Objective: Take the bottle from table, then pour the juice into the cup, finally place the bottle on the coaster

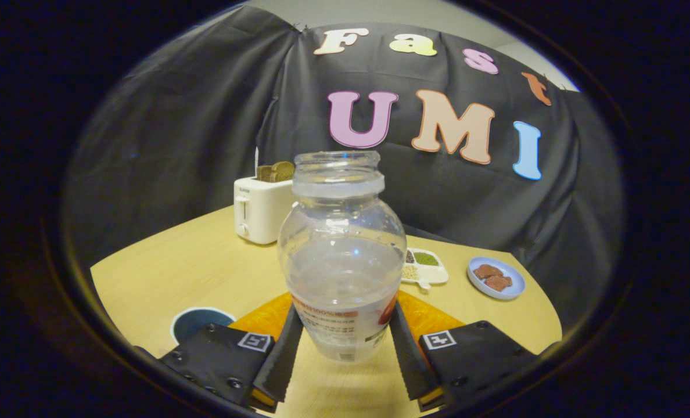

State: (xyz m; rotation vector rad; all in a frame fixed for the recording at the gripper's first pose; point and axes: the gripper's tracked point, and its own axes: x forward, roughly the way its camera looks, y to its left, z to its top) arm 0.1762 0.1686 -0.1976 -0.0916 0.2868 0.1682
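Gripper view: 1 bottle (342,255) between 2 fingers (282,348)

The hand-held gripper (345,342) clamps both fingers on the lower body of an uncapped clear bottle (341,255), held upright above the counter (194,273). At 10 o'clock from the bottle stands a white toaster (259,212); at 3 o'clock lie a sectioned dish (426,267) and a blue plate (496,278); at 8 o'clock sits a dark round coaster (197,322).

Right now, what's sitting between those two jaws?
In the gripper view, a clear uncapped juice bottle stands upright between the jaws, both pressing on its lower labelled part, above the wooden table.
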